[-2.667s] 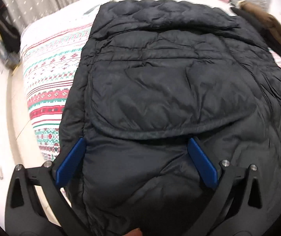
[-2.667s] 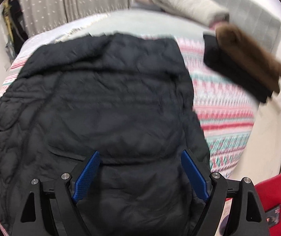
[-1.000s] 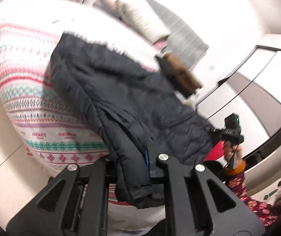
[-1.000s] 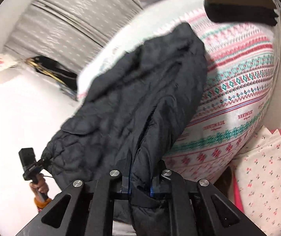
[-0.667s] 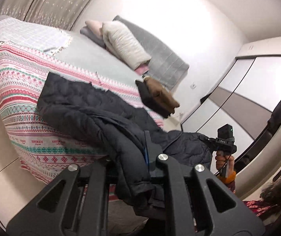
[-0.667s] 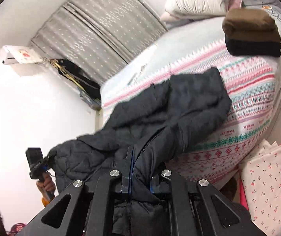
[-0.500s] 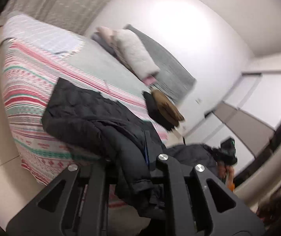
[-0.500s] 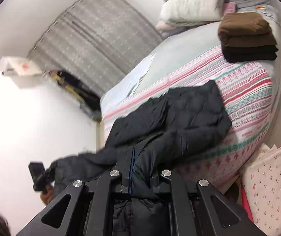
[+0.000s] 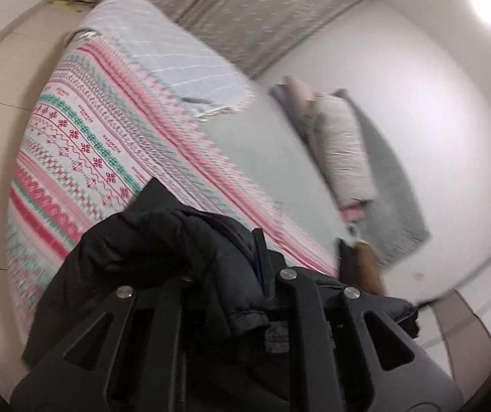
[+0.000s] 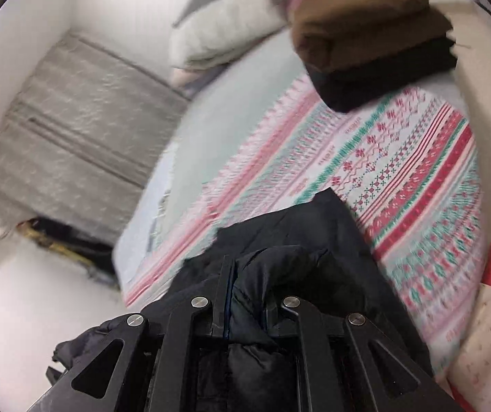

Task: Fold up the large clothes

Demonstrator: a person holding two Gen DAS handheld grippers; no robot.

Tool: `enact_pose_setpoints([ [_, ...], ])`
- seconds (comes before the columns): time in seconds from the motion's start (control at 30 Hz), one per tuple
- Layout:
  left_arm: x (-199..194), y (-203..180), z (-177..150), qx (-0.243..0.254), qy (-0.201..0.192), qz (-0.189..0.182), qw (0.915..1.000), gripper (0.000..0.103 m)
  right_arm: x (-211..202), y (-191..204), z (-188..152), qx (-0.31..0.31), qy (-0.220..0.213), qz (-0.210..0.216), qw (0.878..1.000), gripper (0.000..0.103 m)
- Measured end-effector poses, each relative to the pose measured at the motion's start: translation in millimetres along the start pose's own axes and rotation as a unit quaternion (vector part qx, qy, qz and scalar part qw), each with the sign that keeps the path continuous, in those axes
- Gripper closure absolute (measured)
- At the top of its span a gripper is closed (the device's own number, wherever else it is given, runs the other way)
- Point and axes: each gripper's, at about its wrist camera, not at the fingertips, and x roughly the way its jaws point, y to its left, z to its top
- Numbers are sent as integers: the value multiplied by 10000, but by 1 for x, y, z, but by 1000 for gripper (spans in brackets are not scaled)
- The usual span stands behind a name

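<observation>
A black quilted jacket (image 9: 149, 250) hangs bunched over my left gripper (image 9: 225, 264) above the near edge of the bed. The jacket's fabric is pinched between the jaws, which are starting to open; one finger is buried under the cloth. In the right wrist view the same jacket (image 10: 314, 233) drapes forward onto the patterned blanket. My right gripper (image 10: 247, 285) is shut on a thick fold of it. Both views are blurred by motion.
A bed with a pink, red and green patterned blanket (image 9: 84, 137) (image 10: 400, 171) fills both views. Folded brown and black clothes (image 10: 372, 27) (image 9: 365, 264) lie near the pillows (image 9: 341, 151) (image 10: 225, 31). A grey curtain (image 9: 262, 3) hangs behind.
Both grippers swung across the room with the jacket, and the views rolled. The jacket came off the bed and now bunches close at the jaws. The other hand's gripper left both views.
</observation>
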Motion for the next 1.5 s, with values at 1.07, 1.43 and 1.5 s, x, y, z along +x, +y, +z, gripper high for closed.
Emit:
enact_pose_setpoints([
  [1.07, 45, -87, -120, 4195, 2842, -9, 8621, 26, -4, 96, -63, -3321, 483, -1003, 9366, 20],
  [1.43, 87, -105, -132, 4575, 2890, -84, 8409, 26, 134, 104, -113, -4249, 2135, -1479, 8672, 19],
  [1.5, 98, -105, -116, 4330, 2681, -114, 8605, 26, 142, 110, -96, -4033, 1968, -1204, 8855, 19],
])
